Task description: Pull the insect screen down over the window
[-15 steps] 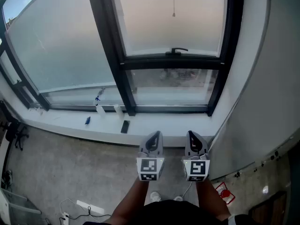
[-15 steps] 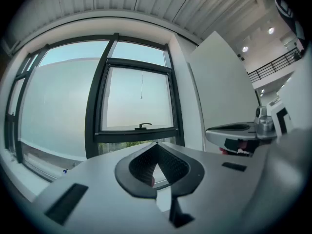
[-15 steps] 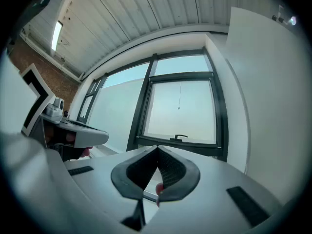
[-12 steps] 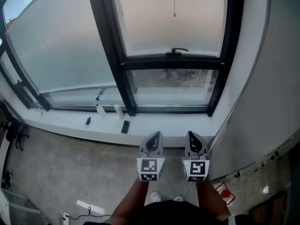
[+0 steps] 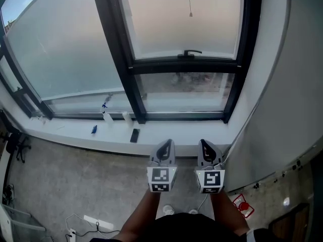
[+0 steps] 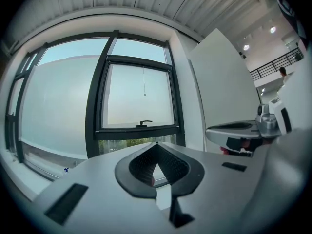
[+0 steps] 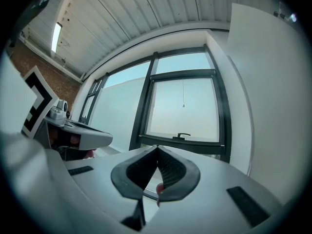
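A black-framed window fills the wall ahead, with a black handle on its lower sash rail. A thin pull cord with a small bead hangs in front of the upper pane; the same cord shows in both gripper views. The screen itself is not visible. My left gripper and right gripper are held side by side low before the sill, well short of the window. Both are shut with nothing between their jaws.
On the white sill lie a dark phone-like slab, a small blue item and two small bottles. A white wall panel stands close on the right. A power strip lies on the concrete floor at left.
The head view has shifted a little; both grippers sit slightly higher in the picture. Nothing has been gripped or let go.
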Demonstrator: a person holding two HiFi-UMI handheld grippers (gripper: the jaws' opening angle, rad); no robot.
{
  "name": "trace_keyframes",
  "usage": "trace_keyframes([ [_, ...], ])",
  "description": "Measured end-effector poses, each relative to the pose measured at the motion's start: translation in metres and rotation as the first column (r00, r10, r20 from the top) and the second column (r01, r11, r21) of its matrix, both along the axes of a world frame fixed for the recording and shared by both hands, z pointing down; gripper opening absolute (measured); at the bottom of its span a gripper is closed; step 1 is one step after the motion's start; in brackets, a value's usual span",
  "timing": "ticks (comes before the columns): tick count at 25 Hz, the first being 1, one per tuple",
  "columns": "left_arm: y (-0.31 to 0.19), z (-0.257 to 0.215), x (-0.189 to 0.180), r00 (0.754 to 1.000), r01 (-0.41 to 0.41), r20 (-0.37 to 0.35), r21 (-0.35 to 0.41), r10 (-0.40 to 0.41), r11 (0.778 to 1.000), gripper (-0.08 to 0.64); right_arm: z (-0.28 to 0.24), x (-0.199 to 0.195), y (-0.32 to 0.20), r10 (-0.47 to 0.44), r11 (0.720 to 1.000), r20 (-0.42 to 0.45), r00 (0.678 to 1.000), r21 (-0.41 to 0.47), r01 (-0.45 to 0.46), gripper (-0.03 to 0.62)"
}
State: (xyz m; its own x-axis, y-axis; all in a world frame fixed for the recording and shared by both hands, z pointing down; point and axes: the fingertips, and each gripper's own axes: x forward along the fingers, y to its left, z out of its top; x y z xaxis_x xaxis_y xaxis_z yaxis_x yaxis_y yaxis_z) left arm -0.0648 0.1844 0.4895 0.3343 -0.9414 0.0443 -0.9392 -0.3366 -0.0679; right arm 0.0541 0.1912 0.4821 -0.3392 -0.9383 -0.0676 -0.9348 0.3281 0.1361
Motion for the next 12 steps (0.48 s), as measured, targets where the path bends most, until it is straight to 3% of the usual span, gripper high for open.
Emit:
trace_keyframes([
  [12, -0.015, -0.002, -0.027, 1.0, -0.001, -0.016, 0.004, 0.001, 1.0, 0.002, 0.001, -0.027, -0.018, 0.007, 1.0, 0.005, 1.0, -0.021, -0.006, 0.003],
])
